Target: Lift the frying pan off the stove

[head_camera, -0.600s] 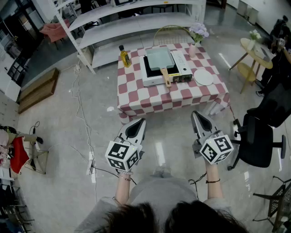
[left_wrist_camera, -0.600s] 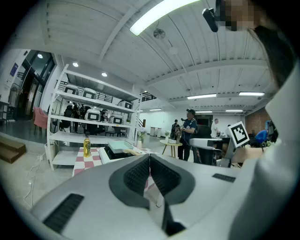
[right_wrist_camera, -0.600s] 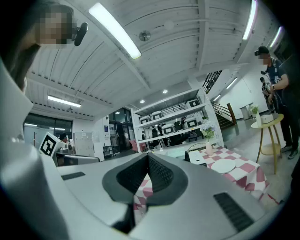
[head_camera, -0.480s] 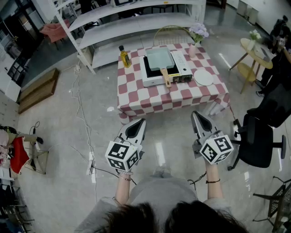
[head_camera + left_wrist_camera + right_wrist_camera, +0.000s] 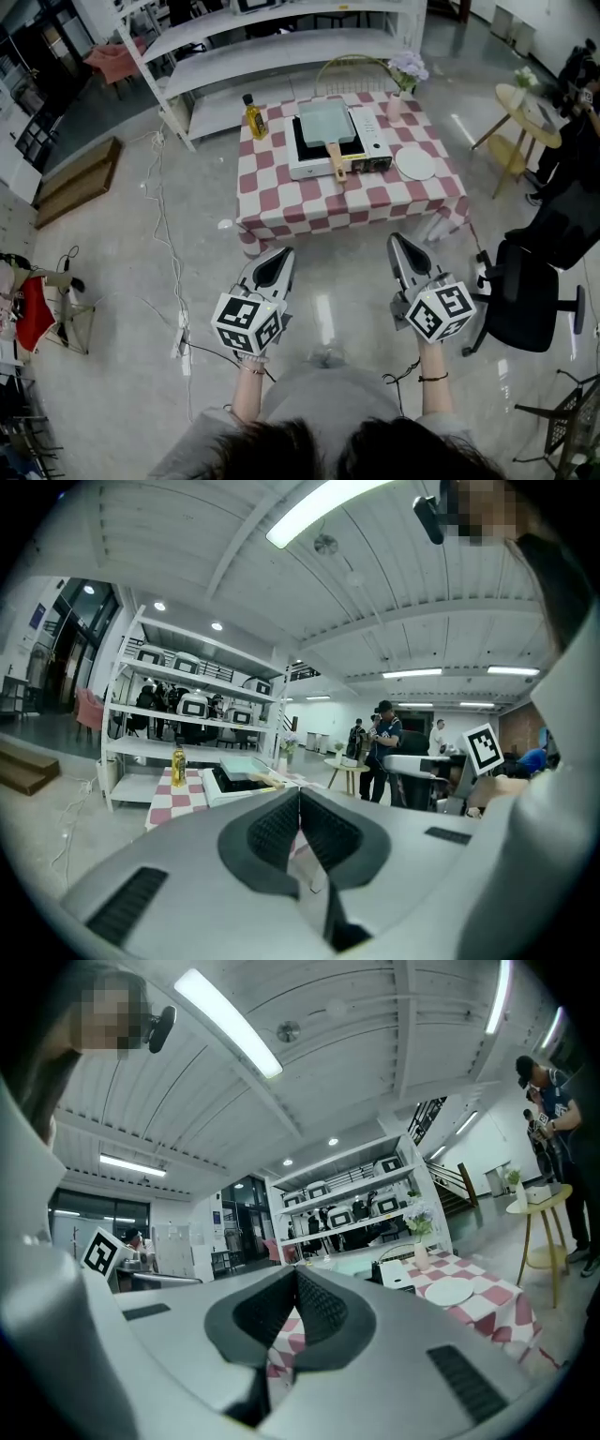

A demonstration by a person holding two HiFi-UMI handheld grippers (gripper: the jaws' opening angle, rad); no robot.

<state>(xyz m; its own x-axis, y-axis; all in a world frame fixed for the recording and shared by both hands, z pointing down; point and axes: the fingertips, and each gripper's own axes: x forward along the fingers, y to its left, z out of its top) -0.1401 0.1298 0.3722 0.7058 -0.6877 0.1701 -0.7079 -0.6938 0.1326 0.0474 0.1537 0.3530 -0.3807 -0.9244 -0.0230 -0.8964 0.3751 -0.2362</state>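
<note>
A pale green square frying pan (image 5: 325, 122) with a wooden handle (image 5: 337, 160) rests on a white portable stove (image 5: 337, 145) on a red-and-white checked table (image 5: 281, 202). The pan also shows far off in the left gripper view, frying pan (image 5: 239, 766). My left gripper (image 5: 284, 253) and right gripper (image 5: 395, 239) hang well short of the table, over the floor, side by side. Both are shut with nothing between the jaws, as the meeting pads show in the left gripper (image 5: 299, 792) and right gripper (image 5: 294, 1270) views.
On the table stand a yellow oil bottle (image 5: 255, 117), a white plate (image 5: 414, 163) and a vase of flowers (image 5: 405, 73). White shelving (image 5: 272, 47) stands behind the table. A black office chair (image 5: 525, 300) is at the right, cables (image 5: 169, 244) run over the floor at the left.
The view has shifted slightly: the table and both grippers sit a little lower-left in the picture than before. Both grippers stay shut and keep their spacing.
</note>
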